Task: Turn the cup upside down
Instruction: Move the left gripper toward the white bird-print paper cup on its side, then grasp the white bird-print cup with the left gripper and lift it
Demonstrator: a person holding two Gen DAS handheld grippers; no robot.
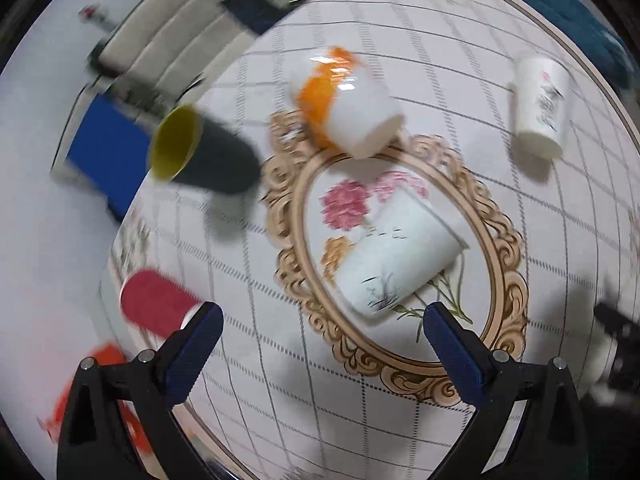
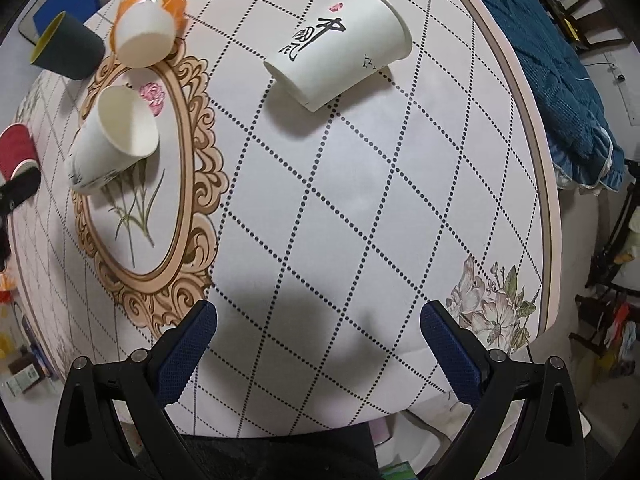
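Note:
Several cups stand on a round patterned table (image 2: pixel 360 200). A white paper cup with ink drawing (image 1: pixel 396 256) stands in the central oval (image 2: pixel 114 138); which end is up I cannot tell. A white-and-orange cup (image 1: pixel 344 100) (image 2: pixel 148 24) and a white paper cup with black calligraphy (image 1: pixel 540 100) (image 2: pixel 340 48) stand mouth down. A dark cup with yellow inside (image 1: pixel 200 148) (image 2: pixel 66 46) stands mouth up at the table edge. A red cup (image 1: pixel 158 304) (image 2: pixel 16 148) stands at the left edge. My left gripper (image 1: pixel 322 320) is open, just short of the ink-drawing cup. My right gripper (image 2: pixel 318 320) is open over bare table.
A teal blanket (image 2: pixel 560 64) lies beyond the table's right edge. A blue-backed chair (image 1: pixel 108 152) and a grey cushioned seat (image 1: pixel 172 52) stand past the far left edge. Small items sit on the floor (image 2: pixel 24 368) at lower left. The left view is motion-blurred.

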